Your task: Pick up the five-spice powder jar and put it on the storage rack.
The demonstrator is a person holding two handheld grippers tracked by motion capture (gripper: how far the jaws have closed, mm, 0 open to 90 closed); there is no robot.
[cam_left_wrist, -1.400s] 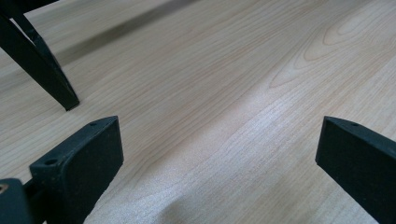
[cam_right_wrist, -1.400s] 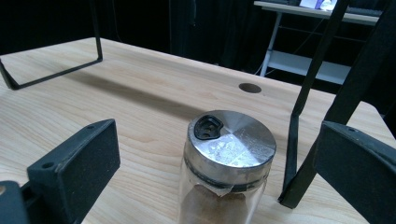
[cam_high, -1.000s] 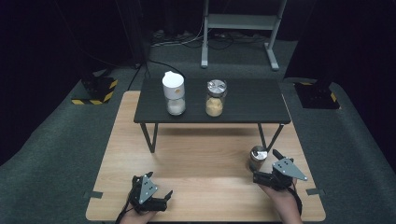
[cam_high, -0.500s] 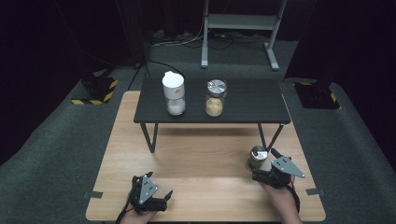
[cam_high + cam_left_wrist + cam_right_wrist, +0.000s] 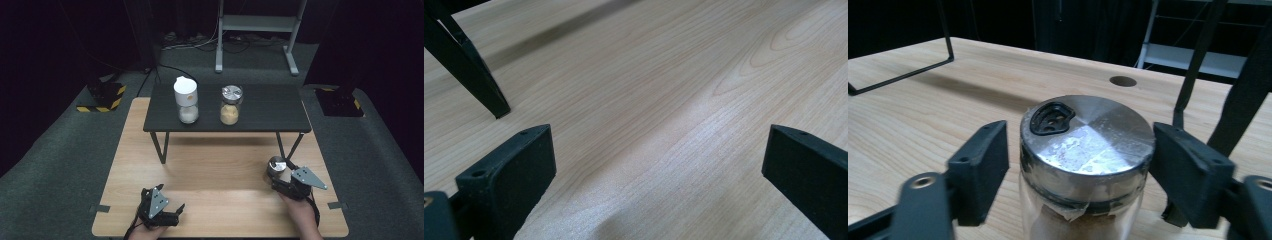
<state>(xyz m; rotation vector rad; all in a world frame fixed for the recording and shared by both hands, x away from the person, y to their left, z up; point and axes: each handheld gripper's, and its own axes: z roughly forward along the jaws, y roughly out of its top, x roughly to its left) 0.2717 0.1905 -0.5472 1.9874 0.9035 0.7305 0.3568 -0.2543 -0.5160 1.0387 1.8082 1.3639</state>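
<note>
Left gripper (image 5: 172, 212): low over the counter (image 5: 220, 165) at its near left edge, jaws wide apart, nothing between them. In the left gripper view only bare wood lies between the jaws, with a black leg (image 5: 471, 65) of the shelf ahead and to their left.

Shelf (image 5: 270, 107): a low black stand on the far half of the counter, well ahead of both grippers.

White-lidded jar (image 5: 185, 99): upright on the shelf, far ahead of the left gripper and slightly to its right.

Steel-lidded jar (image 5: 231, 104): upright on the shelf just beside the white-lidded jar, apart from it, tan powder inside.

Jar (image 5: 1087, 150): upright on the counter between the jaws of the right gripper, at the near right, beside a shelf leg. Glass body, round steel lid with a black pour flap on top, brown powder below.

Right gripper (image 5: 280, 180): level with the lid of the jar, one jaw on each side. Its jaws have just been closing around the jar. In the right gripper view the left jaw stands very close to the lid rim and the right jaw at its edge; whether the pads press on it I cannot tell.

Hole (image 5: 1122, 81): a round hole in the counter, beyond the jar and slightly right of the gripper's line.
</note>
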